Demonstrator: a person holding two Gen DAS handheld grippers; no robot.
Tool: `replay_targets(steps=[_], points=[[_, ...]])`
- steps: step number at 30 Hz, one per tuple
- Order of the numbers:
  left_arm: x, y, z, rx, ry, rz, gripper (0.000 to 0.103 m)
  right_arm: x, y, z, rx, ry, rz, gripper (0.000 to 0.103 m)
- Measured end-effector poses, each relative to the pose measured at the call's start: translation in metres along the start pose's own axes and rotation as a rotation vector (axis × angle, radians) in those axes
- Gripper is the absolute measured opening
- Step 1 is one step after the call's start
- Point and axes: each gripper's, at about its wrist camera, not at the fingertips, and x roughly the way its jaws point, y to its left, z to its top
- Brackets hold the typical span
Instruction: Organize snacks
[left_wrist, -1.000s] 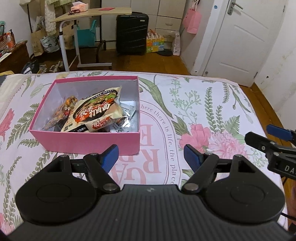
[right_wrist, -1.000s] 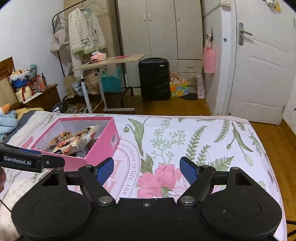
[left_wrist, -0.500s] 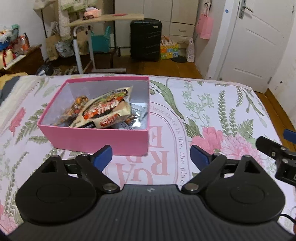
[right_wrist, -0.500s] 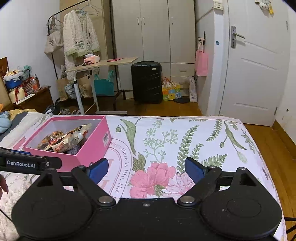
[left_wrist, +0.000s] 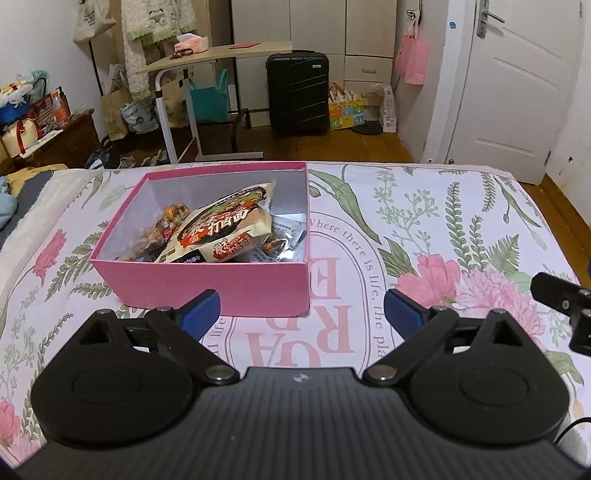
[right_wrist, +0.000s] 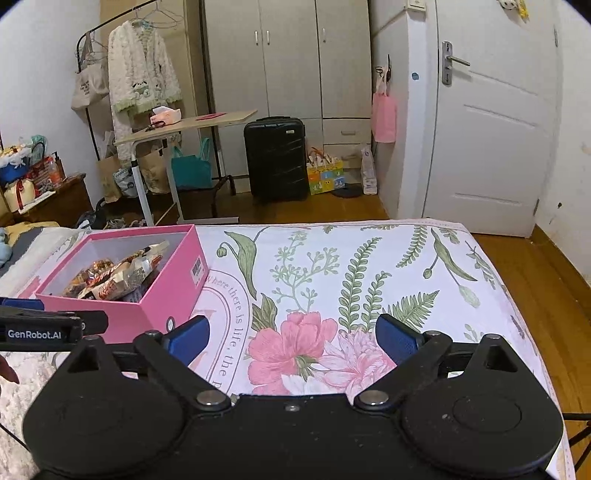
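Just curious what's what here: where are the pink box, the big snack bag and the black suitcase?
pink box (left_wrist: 207, 286), left wrist view, near wall.
big snack bag (left_wrist: 221, 229), left wrist view, printed front.
black suitcase (right_wrist: 276, 158), right wrist view, front shell.

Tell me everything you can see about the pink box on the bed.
The pink box is a lidless rectangular carton, cardboard by the look, with pale grey inner walls. It sits flat on the floral bedspread, on its left part as both cameras see it. A white barcode label and a small round eyelet mark its right side wall. Inside lie loose snack packets, a large noodle packet leaning on top. Neither gripper touches it.
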Motion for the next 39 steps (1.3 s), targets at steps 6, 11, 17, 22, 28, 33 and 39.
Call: replay_targets(steps=[6,11,17,22,28,33,39], points=[[-0.0048,-0.0019,-0.0025,-0.005,-0.025,-0.009,0.096,0.0006,0.0043,-0.0003,-0.009,0.021,-0.023,0.1],[-0.0074,0.0003,-0.0007,-0.025,-0.045,-0.006,0.096,0.0031,0.0042,0.0014,0.003,0.051,-0.079,0.1],[-0.0045,0.0004,-0.0008,-0.012,-0.045,0.033,0.096,0.0017,-0.0012,0.0027,0.022,0.07,-0.093,0.1],[-0.0026,-0.0002,-0.0019,-0.002,-0.032,0.024,0.096,0.0002,-0.0011,0.0037,0.025,0.08,-0.098,0.1],[-0.0032,0.0001,-0.004,-0.013,-0.023,-0.001,0.096,-0.0006,-0.0008,0.0033,0.02,0.08,-0.096,0.1],[-0.0018,-0.001,-0.0049,-0.025,-0.016,-0.004,0.096,-0.0012,-0.0001,0.0038,0.017,0.081,-0.1,0.1],[-0.001,-0.0025,-0.0056,-0.033,-0.011,0.007,0.1,0.0013,-0.0017,0.0036,0.013,0.093,-0.11,0.1]])
